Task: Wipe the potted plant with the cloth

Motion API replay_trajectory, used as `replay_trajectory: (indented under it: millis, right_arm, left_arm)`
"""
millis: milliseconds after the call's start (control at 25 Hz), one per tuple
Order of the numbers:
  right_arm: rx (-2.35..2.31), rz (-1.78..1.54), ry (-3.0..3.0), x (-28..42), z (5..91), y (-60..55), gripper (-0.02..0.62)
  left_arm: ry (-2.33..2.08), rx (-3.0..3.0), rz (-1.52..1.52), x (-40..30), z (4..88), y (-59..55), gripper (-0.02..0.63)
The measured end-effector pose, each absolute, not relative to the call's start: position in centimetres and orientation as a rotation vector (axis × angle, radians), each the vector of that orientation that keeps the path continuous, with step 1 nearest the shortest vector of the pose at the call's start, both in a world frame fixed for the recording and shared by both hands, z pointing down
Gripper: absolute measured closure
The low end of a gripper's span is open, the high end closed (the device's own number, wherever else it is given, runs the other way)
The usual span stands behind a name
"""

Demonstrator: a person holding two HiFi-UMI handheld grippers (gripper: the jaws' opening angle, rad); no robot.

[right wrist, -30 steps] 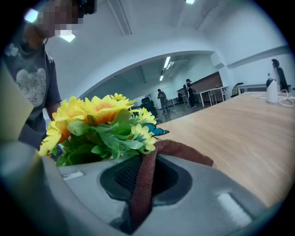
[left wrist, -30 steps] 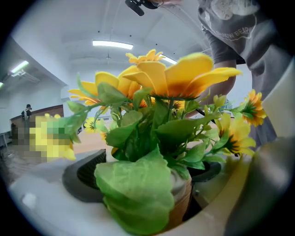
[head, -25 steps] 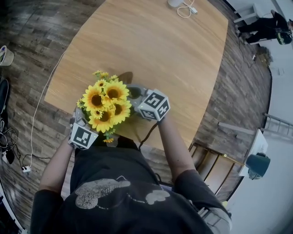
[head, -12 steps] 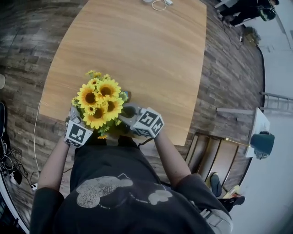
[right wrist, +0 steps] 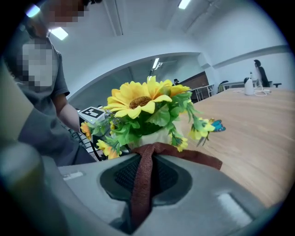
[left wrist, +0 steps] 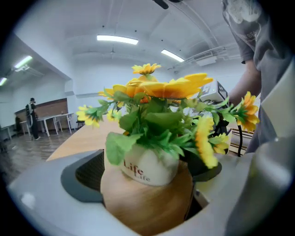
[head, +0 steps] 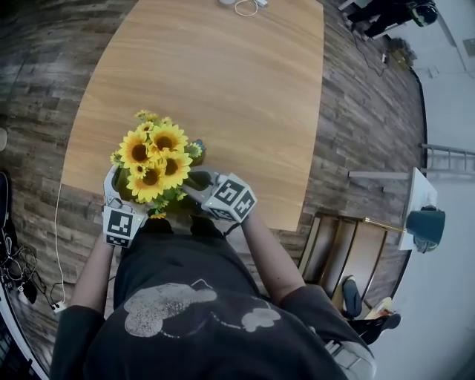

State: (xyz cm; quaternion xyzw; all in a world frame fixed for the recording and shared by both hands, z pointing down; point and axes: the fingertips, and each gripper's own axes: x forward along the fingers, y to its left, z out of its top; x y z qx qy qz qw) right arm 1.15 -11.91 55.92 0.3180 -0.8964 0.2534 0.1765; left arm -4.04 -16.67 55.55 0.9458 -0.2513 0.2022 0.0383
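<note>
The potted plant point(head: 152, 159) is a bunch of yellow sunflowers in a white and wood-coloured pot point(left wrist: 147, 184) printed "Life". It is at the near left corner of the wooden table point(head: 245, 96). My left gripper point(left wrist: 145, 177) is shut on the pot, with one jaw on each side of it. Its marker cube point(head: 120, 225) shows below the flowers. My right gripper point(right wrist: 147, 166) is shut on a brown cloth point(right wrist: 140, 189). The cloth's free end point(right wrist: 203, 159) lies against the pot under the leaves. The right marker cube point(head: 230, 198) sits just right of the flowers.
A white cable point(head: 245, 6) lies at the table's far edge. A floor cable point(head: 53, 230) runs along the left. Wooden steps point(head: 349, 260) and a teal object point(head: 425, 226) are to the right. People stand far off point(head: 393, 11) and by distant tables point(left wrist: 32, 117).
The plant and both grippers now sit closer to the table's near edge and to the person. The right gripper has come lower and nearer beside the pot.
</note>
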Motion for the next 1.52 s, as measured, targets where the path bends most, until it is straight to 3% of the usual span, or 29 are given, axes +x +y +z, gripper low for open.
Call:
replay_trajectory:
  millis: [360,920,1000,1120,1520]
  right_arm:
    - [0.708,0.657,-2.59,0.2,55.3,-10.3,0.551]
    - [1.081,0.733,-2.571,13.4,53.2,-10.6,0.551]
    - [1.091,0.727,-2.576,14.1,53.0,-10.7,0.551]
    - [1.073,0.711,-2.582,14.5,53.0,-10.9,0.551]
    - [0.967,0.446,-2.596,12.7,51.4,-15.7,0.551]
  left_arm:
    - [-0.946,2.793,0.62,-4.2,55.9,-13.6,0.008]
    - [-1.64,2.5,0.521,-2.3,54.7,-18.2,0.008]
    - [-1.701,2.463,0.527,-2.3,54.8,-18.8,0.038]
    - [-1.723,2.45,0.532,-2.3,54.8,-19.1,0.106]
    - [-1.5,2.626,0.519,-2.5,54.5,-18.9,0.114]
